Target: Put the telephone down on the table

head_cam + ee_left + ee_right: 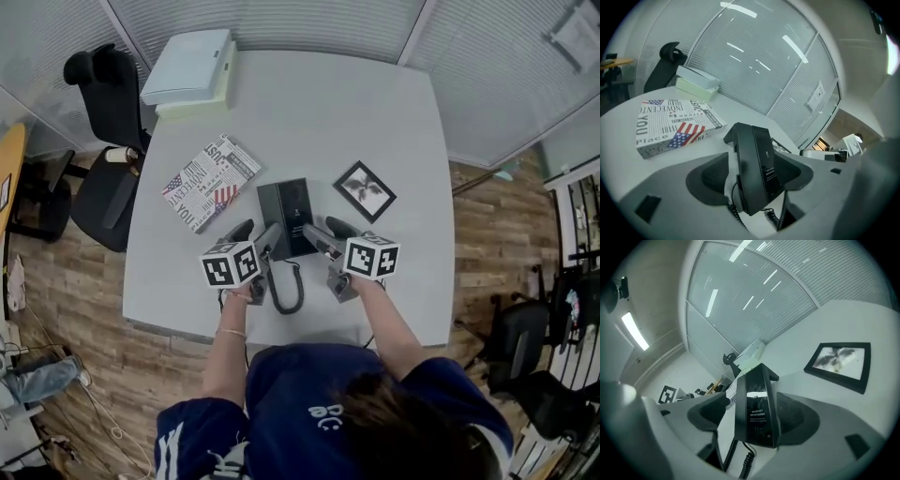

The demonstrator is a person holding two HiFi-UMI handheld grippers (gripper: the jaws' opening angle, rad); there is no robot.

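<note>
The black telephone rests on the white table with its coiled cord trailing toward the near edge. My left gripper straddles its near left corner and my right gripper its near right corner. In the left gripper view the telephone stands between the wide jaws of the left gripper, with a gap beside the left pad. In the right gripper view the telephone stands likewise inside the spread jaws of the right gripper. Both grippers are open.
A flag-printed book lies left of the telephone and a small framed picture to its right. A white box sits at the far left corner. A black office chair stands off the table's left side.
</note>
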